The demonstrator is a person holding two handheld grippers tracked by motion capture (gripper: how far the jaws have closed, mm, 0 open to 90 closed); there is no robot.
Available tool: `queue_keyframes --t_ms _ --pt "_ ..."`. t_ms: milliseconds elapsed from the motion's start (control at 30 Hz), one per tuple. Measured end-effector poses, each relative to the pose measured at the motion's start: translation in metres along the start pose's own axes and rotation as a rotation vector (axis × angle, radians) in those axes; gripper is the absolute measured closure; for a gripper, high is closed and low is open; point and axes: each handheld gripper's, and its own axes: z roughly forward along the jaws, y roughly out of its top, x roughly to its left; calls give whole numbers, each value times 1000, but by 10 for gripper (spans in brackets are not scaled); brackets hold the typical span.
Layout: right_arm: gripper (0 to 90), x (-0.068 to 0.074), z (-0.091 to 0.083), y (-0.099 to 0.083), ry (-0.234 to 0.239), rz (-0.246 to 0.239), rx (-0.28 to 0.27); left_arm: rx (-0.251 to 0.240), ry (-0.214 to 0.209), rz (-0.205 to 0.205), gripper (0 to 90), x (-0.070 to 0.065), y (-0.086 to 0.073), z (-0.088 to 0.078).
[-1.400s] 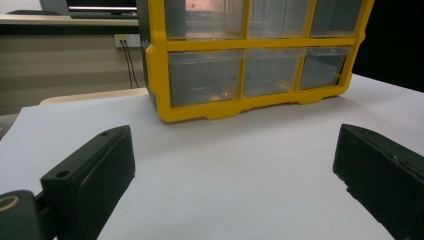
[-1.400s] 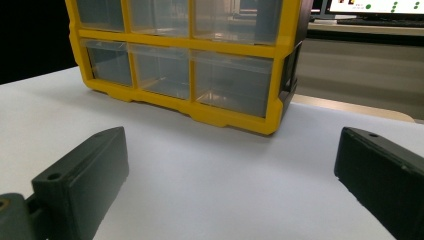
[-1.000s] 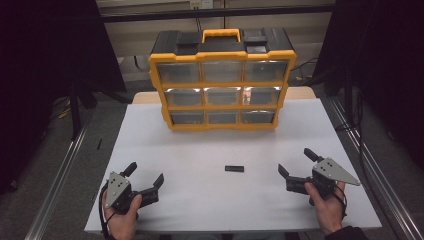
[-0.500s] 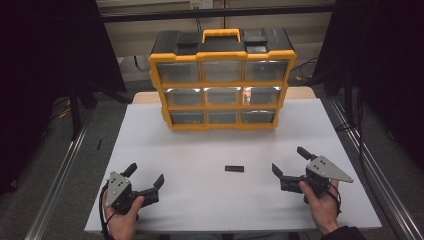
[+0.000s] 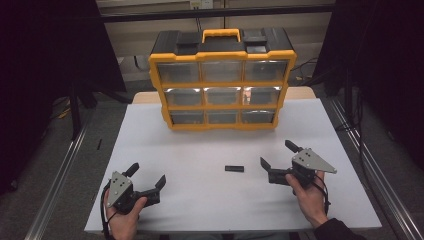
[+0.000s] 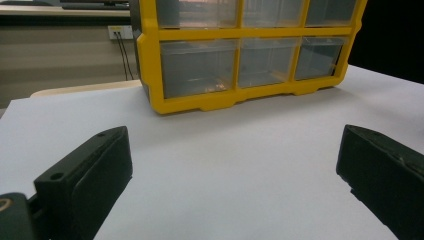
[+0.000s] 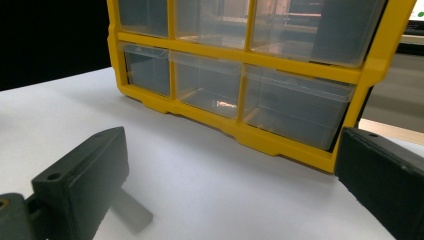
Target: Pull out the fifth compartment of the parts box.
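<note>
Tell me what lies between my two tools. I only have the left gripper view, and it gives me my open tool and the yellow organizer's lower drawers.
Observer: A small black piece lies flat on the white table, touching neither tool.
Operator: Which tool is nearer to it?
Observer: The right tool. The piece lies just off its jaw tips, while the left tool is farther away.
Operator: Is the right tool holding anything?
Observer: No, its jaws stand open with nothing between them.
</note>
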Motion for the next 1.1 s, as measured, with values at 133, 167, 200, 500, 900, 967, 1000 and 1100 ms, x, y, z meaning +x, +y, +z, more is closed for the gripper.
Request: queue_keyframes --t_ms 133,167,200,500,900,967,1000,1100 --pt "6 2 5 1 8 -4 6 -5 -6 11 16 0 1 0" --pt "5 3 6 2 9 2 2 -6 -5 11 17 0 1 0" --pt "4 4 8 2 15 3 2 -6 -5 12 17 0 1 0" --pt "6 10 24 6 26 -1 26 -6 -8 19 23 -2 1 -1" --pt "0 17 39 14 16 -14 -11 -2 -14 23 23 -3 2 -1" --pt "0 19 42 17 14 -12 -20 -7 -19 21 24 -4 2 -1" --pt "7 21 45 18 16 -7 -28 -11 -19 15 24 -5 2 -1" --pt "21 24 49 19 13 -8 -36 -10 -19 17 24 -5 2 -1"
